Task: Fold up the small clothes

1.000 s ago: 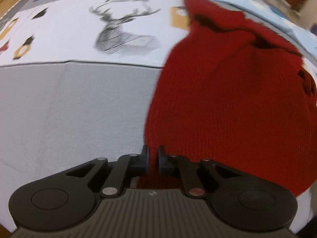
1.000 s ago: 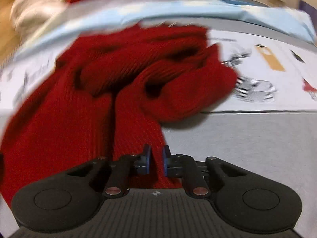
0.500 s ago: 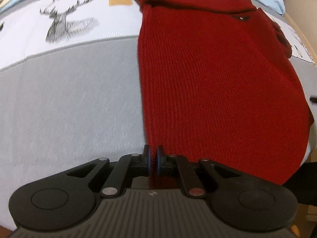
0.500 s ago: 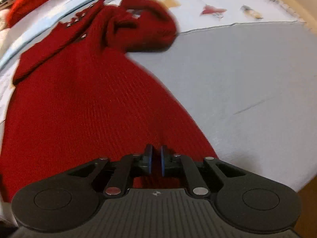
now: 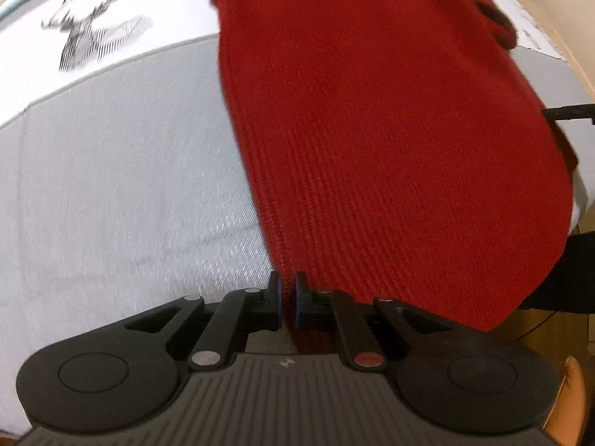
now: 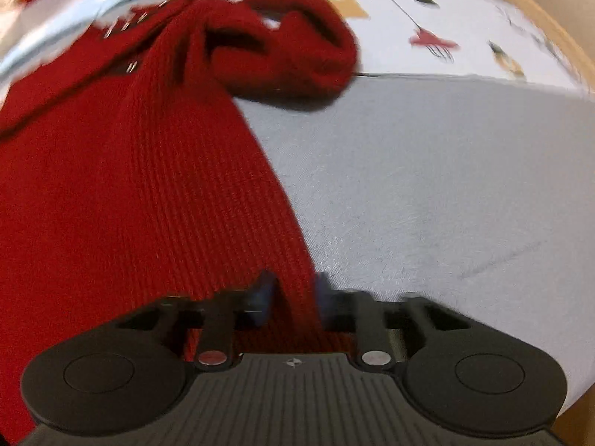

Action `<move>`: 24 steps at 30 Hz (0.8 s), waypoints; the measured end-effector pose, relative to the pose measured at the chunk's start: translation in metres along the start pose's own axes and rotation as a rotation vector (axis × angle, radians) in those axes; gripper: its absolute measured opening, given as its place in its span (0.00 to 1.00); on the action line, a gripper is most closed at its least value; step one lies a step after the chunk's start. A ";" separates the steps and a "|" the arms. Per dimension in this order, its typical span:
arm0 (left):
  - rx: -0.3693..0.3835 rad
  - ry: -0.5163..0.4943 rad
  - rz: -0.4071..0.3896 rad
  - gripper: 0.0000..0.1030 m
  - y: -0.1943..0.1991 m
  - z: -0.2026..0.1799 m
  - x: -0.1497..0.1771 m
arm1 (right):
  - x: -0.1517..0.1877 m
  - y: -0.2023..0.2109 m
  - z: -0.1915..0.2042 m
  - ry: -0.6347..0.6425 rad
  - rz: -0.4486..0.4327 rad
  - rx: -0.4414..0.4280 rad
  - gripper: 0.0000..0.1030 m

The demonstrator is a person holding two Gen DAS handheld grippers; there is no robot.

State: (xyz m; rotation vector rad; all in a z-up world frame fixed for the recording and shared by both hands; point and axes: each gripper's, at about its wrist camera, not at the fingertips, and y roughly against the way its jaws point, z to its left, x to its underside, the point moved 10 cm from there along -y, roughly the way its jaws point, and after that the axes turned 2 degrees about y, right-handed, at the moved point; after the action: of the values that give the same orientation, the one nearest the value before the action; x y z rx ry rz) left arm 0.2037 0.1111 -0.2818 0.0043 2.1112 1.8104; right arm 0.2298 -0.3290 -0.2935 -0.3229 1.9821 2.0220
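On a grey bedspread (image 5: 111,186), you stretch a red knitted sweater (image 5: 372,130) flat.
Left claw (image 5: 286,303) pinches one hem corner; right claw (image 6: 292,299), blurred, stands apart around the other.

red ribbed knit sweater (image 5: 372,130): lay flat on the grey woven bed cover (image 5: 111,186), hem nearest, collar farthest. its bunched sleeve (image 6: 297,55) lay at the body's far right. white deer-print sheet (image 5: 96,37): lay behind the grey cover. left gripper (image 5: 286,297) sat at the hem's left corner and right gripper (image 6: 293,297) at its right corner, with cloth between each pair of fingers.
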 end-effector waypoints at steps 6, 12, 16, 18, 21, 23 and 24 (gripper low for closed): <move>-0.055 0.129 -0.243 0.21 0.045 0.023 -0.058 | -0.007 0.007 -0.007 -0.018 0.021 -0.054 0.11; -0.146 0.174 -0.462 0.35 0.093 -0.013 -0.168 | -0.063 0.056 -0.042 -0.220 -0.326 -0.088 0.28; -0.115 0.225 -0.583 0.35 0.081 -0.022 -0.208 | -0.101 0.046 -0.045 -0.173 -0.390 -0.040 0.38; -0.146 0.248 -0.480 0.35 0.049 -0.026 -0.216 | -0.122 0.035 -0.044 -0.140 -0.406 -0.014 0.45; -0.136 0.212 -0.484 0.35 0.040 -0.038 -0.232 | -0.158 0.011 -0.044 -0.040 -0.415 0.042 0.48; -0.161 0.197 -0.510 0.35 0.038 -0.037 -0.240 | -0.181 -0.014 -0.042 0.028 -0.401 0.072 0.50; -0.168 0.197 -0.509 0.35 0.035 -0.033 -0.242 | -0.190 -0.026 -0.041 0.060 -0.384 0.091 0.50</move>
State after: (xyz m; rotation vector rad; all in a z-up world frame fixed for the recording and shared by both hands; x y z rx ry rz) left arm 0.4132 0.0297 -0.1799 -0.7122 1.8447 1.7104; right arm 0.4151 -0.3790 -0.2512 -0.6912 1.8660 1.6944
